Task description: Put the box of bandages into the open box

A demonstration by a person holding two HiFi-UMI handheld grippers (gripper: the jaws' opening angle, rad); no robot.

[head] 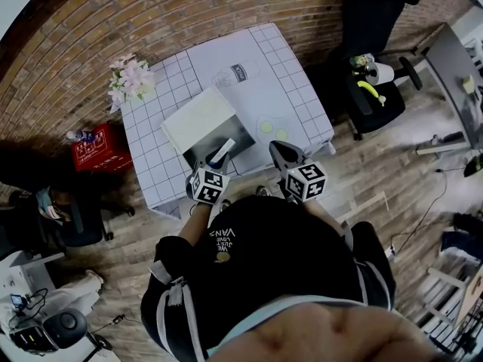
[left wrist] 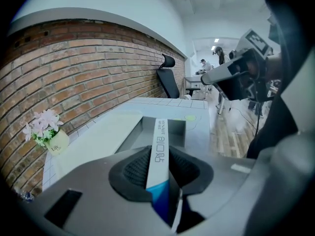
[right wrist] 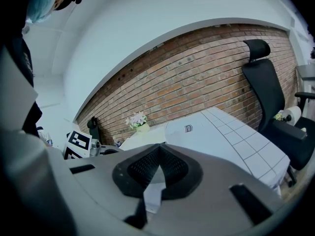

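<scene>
The box of bandages point(left wrist: 161, 137) is a narrow white carton with a blue end. It is clamped edge-up between the pads of my left gripper point(left wrist: 160, 154), pointing forward. In the head view the carton point(head: 223, 151) sticks out of the left gripper point(head: 213, 161) over the near edge of the open box point(head: 238, 143), a grey tray with its white lid point(head: 198, 118) folded back. The open box point(left wrist: 173, 130) lies straight ahead of the carton. My right gripper point(head: 284, 152) hovers to the right of the open box; its jaws point(right wrist: 158, 154) are shut with nothing between them.
The table point(head: 290, 81) carries a white checked cloth. A pot of pink flowers point(head: 130, 81) stands at its far left corner, and two yellow-green dots point(head: 273, 130) lie right of the open box. A red crate point(head: 98, 148) sits on the floor left; black office chairs point(head: 373, 21) stand right.
</scene>
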